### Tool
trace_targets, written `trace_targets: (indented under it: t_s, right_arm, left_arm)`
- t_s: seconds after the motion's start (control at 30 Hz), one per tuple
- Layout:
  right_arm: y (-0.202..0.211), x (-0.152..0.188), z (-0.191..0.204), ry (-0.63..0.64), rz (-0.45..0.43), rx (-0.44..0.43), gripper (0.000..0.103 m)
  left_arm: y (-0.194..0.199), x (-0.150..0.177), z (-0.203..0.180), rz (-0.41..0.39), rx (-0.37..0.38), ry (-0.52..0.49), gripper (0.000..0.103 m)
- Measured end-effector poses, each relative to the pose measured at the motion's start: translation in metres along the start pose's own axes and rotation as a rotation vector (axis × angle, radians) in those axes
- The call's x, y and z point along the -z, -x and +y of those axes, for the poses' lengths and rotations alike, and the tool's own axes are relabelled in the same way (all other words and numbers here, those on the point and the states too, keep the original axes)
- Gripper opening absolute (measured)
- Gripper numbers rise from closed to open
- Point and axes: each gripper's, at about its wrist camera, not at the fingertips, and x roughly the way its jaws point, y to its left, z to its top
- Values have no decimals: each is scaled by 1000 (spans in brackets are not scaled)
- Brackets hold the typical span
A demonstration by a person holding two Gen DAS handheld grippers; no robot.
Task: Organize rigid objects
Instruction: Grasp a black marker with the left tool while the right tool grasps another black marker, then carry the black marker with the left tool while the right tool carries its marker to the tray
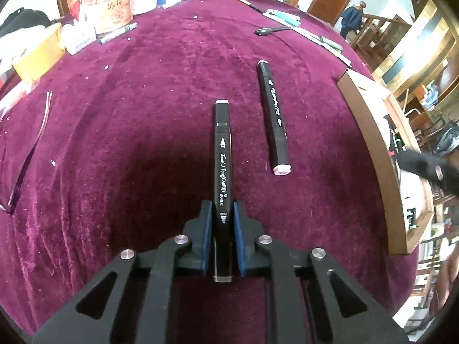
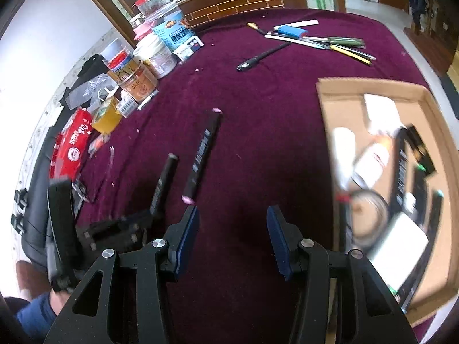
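Observation:
My left gripper is shut on a black art marker, its blue pads pressed on the barrel's near half while the marker points away over the purple cloth. A second black marker with pale end caps lies loose just to its right. In the right wrist view that loose marker lies ahead of my right gripper, which stands open over bare cloth with nothing between its pads. The left gripper and its held marker show at the left. A cardboard box with several blurred items sits on the right.
Jars, cans and packets crowd the back left of the table. Pens, a knife and flat tools lie at the far side, with a black pen nearer. A clear plastic strip lies left. The box wall borders the right.

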Motion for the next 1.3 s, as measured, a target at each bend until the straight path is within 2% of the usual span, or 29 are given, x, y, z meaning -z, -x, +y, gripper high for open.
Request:
trace_targets:
  t_s: [0.17, 0.37, 0.47, 0.5, 0.57, 0.6, 0.67, 0.8, 1.1, 1.3]
  right_arm:
    - [-35, -30, 23, 13, 42, 5, 44]
    - [-83, -49, 39, 6, 102, 77, 44]
    - [-100, -54, 51, 42, 120, 147, 43]
    - [-105, -55, 53, 42, 131, 159, 40]
    - [-114, -54, 52, 38, 153, 195, 23]
    - [-117, -52, 51, 37, 165, 197, 20]
    - [-112, -46, 48, 40, 147, 208, 13]
    - [-94, -27, 41, 2, 134, 158, 13]
    - [-34, 38, 35, -17, 73, 78, 13]
    - [-25, 57, 27, 1, 86, 69, 13]
  left_arm:
    - [0, -1, 0, 12, 15, -46, 14]
    - [-1, -1, -3, 14, 0, -88, 14]
    - [0, 1, -3, 9, 2, -104, 14]
    - [0, 1, -3, 7, 4, -105, 14]
    - [1, 1, -4, 3, 2, -118, 13]
    - [1, 2, -4, -1, 3, -124, 13]
    - [1, 3, -3, -7, 9, -128, 14]
    - [6, 8, -2, -18, 28, -132, 13]
    - [7, 8, -7, -30, 27, -138, 12]
    - [7, 8, -6, -48, 20, -94, 12]
